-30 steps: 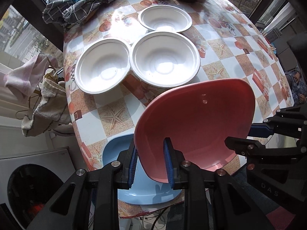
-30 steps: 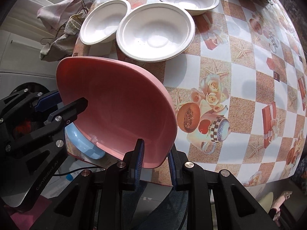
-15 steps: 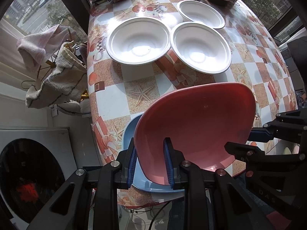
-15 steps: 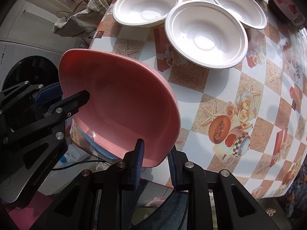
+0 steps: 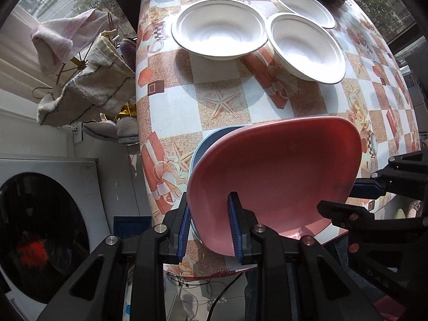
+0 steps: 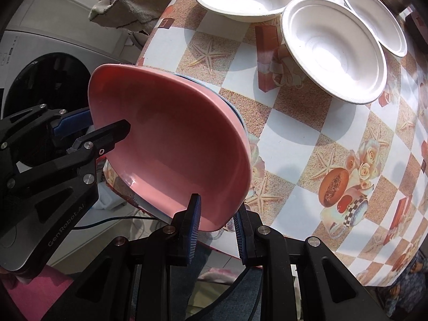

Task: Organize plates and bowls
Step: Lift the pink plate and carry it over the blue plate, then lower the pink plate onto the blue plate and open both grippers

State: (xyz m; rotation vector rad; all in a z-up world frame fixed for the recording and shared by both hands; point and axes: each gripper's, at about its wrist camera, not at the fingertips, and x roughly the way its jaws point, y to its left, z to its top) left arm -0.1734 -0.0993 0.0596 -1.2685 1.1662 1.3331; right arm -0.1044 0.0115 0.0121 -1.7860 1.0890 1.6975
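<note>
- Left gripper (image 5: 209, 223) and right gripper (image 6: 216, 220) each clamp the pink plate's (image 5: 278, 176) rim.
- Pink plate sits tilted over the blue plate (image 5: 214, 140) — three white bowls (image 5: 219, 29) lie beyond.

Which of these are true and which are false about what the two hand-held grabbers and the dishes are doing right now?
1. Both grabbers grip the pink dish by its rim. True: the left gripper and the right gripper each pinch an edge.
2. Four white bowls sit on the table. False: there are three white bowls.
3. A blue dish lies under the pink one. True.
4. The pink dish holds food. False: its inside looks bare.
5. The tablecloth is plain white. False: it is checkered, with starfish and roses.
</note>
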